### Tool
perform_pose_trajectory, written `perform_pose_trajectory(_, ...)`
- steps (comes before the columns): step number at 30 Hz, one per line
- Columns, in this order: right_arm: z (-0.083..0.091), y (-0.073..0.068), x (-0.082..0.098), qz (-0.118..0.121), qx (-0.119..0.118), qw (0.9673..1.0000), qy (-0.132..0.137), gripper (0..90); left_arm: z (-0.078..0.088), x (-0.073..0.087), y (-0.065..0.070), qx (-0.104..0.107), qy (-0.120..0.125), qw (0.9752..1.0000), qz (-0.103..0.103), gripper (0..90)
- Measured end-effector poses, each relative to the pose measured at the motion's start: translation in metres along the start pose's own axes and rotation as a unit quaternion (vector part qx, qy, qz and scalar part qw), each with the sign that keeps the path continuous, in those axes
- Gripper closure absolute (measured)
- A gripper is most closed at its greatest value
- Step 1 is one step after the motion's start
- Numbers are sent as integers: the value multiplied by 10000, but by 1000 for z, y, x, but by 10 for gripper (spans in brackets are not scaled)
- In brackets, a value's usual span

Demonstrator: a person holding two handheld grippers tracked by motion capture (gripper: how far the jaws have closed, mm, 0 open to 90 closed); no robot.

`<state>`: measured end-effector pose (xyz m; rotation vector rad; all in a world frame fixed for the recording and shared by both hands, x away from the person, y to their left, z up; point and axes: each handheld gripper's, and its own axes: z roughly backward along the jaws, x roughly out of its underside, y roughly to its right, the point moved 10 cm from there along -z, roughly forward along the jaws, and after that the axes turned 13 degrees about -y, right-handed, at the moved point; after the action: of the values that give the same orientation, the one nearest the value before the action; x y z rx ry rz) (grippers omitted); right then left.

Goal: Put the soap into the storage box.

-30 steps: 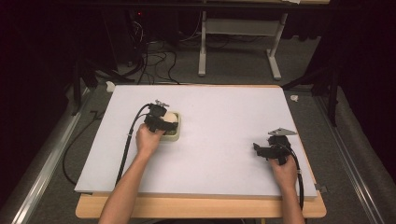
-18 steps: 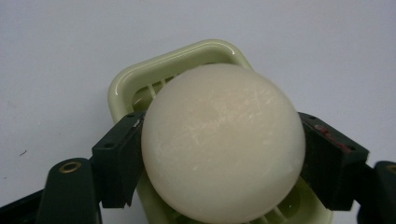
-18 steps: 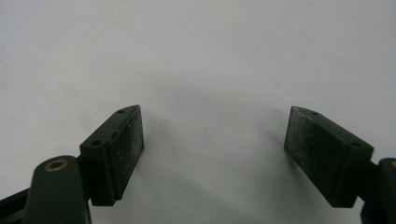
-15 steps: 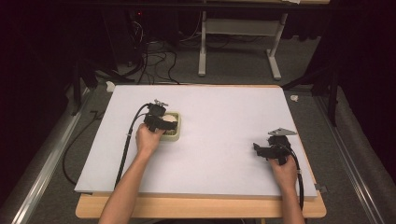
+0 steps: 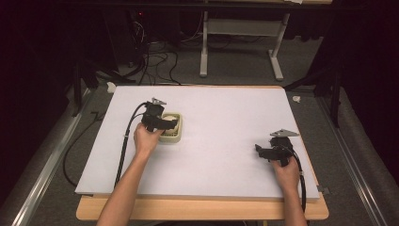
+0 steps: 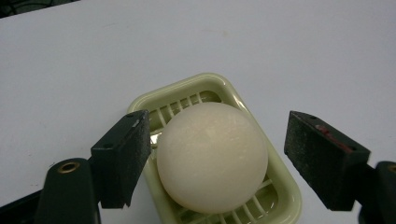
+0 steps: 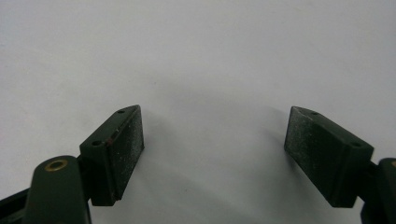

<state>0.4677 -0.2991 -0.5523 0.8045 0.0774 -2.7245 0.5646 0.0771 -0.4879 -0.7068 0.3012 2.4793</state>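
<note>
On a white table top [image 5: 221,141] edged with pale wood along the near side, set over grey carpet [image 5: 235,61] in a dark room. Beyond the table's far edge: a tangle of black cables [image 5: 155,56] on the floor and the grey legs of another desk [image 5: 240,47]. Metal rails [image 5: 42,160] down either side of the table.

Left of the table's middle: a pale green soap dish [image 5: 173,134] [image 6: 285,205], slotted, holding a round cream-white soap [image 6: 212,156]. Left gripper [image 5: 162,121] [image 6: 215,158] held over the dish, jaws spread wide either side of the soap, gripping nothing; left pad near the soap's flank, contact impossible to judge, right pad clearly apart from it. Left hand [image 5: 147,139] just nearer than the dish, cable trailing back toward the table's near left corner.

Toward the table's near right corner: right gripper [image 5: 264,150] [image 7: 212,154] in the right hand [image 5: 286,172], well apart from the dish. Jaws wide open, empty, with bare white surface between them.
</note>
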Motion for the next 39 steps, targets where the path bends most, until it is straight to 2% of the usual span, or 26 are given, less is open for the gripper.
perform_pose_trajectory(2,0,0,0,2,2,10000,0,203,4,1,-1,83,44,9999,54,247)
perform_pose_trajectory(8,0,0,0,2,0,10000,-1,203,11,5,-7,48,116,9999,102,241)
perform_pose_trajectory(12,0,0,0,1,2,10000,-2,203,13,9,-10,101,150,9997,156,233)
perform_pose_trajectory(16,0,0,0,0,0,10000,-2,202,16,12,-13,-61,171,9997,133,199)
perform_pose_trajectory(19,0,0,0,0,2,10000,-1,203,20,13,-13,-42,280,9994,180,200)
perform_pose_trajectory(28,0,0,0,0,1,10000,-2,202,30,19,-15,1,347,9992,191,193)
perform_pose_trajectory(39,0,0,0,-1,2,10000,-2,202,41,26,-18,13,327,9994,133,180)
